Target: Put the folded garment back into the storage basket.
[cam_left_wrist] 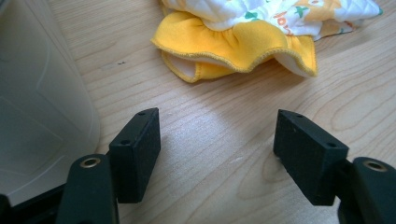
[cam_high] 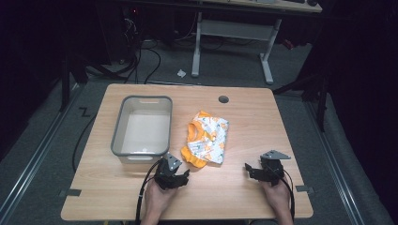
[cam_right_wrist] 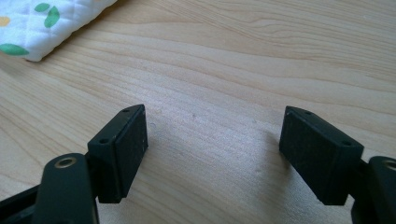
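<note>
Left gripper (cam_left_wrist: pixel 217 156): jaws spread wide, nothing between them, bare wood showing in the gap. Just ahead of the jaws lies the yellow ruffled edge of a folded garment (cam_left_wrist: pixel 243 44), not touched. At the left edge of the left gripper view, the pale wall of a grey bin (cam_left_wrist: pixel 37 102) sits close beside the near jaw.

Right gripper (cam_right_wrist: pixel 215 154): jaws likewise released and empty, low over the tabletop. A quilted white corner of the garment with green spots sits at the upper left of the right gripper view, well apart from the jaws.

High view: left gripper (cam_high: pixel 180 177) held in the person's left hand (cam_high: pixel 157 199), near the front of the wooden table (cam_high: pixel 244 201), just beside the bin's front right corner. Right gripper (cam_high: pixel 251 171) held by the right hand (cam_high: pixel 277 197) toward the table's right front. The garment lies mid-table, between the bin and the right gripper, closer to the left gripper. The bin stands upright on the table's left half. A round cable hole (cam_high: pixel 223 99) marks the far edge of the table. Cables trail on the floor beyond.
</note>
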### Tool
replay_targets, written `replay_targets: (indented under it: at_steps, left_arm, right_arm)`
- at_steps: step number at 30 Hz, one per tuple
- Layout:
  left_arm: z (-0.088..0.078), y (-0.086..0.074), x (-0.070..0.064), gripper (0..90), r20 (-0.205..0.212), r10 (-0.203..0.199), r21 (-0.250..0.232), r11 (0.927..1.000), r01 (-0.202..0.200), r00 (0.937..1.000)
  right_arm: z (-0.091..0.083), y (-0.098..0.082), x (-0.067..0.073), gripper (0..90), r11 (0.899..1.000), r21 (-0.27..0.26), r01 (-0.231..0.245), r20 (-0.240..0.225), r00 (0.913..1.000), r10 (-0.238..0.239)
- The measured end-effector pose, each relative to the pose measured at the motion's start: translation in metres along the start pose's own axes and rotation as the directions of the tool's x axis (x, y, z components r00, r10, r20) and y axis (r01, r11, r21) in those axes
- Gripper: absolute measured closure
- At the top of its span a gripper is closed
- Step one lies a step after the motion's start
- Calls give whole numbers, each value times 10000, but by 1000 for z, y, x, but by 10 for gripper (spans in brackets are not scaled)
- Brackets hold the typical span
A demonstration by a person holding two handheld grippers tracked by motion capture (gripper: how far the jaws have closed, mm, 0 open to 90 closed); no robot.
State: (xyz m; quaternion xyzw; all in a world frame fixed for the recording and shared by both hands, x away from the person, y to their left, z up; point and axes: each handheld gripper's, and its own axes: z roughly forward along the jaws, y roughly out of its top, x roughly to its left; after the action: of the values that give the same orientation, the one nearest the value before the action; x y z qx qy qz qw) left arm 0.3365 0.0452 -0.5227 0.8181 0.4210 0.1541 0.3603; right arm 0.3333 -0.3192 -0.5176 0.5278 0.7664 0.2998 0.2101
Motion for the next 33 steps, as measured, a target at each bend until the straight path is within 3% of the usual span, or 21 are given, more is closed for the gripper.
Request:
replay_targets:
  at_steps: [14,33]
  left_arm:
    - [-6,3,-3,322,660,-291,-157,9994,302,9974]
    - [-18,14,-11,312,1136,-166,-201,9996,190,9934]
  right_arm:
    - [0,0,0,237,10000,-24,-2,13,10000,2]
    - [0,0,0,237,10000,-26,2,23,10000,-2]
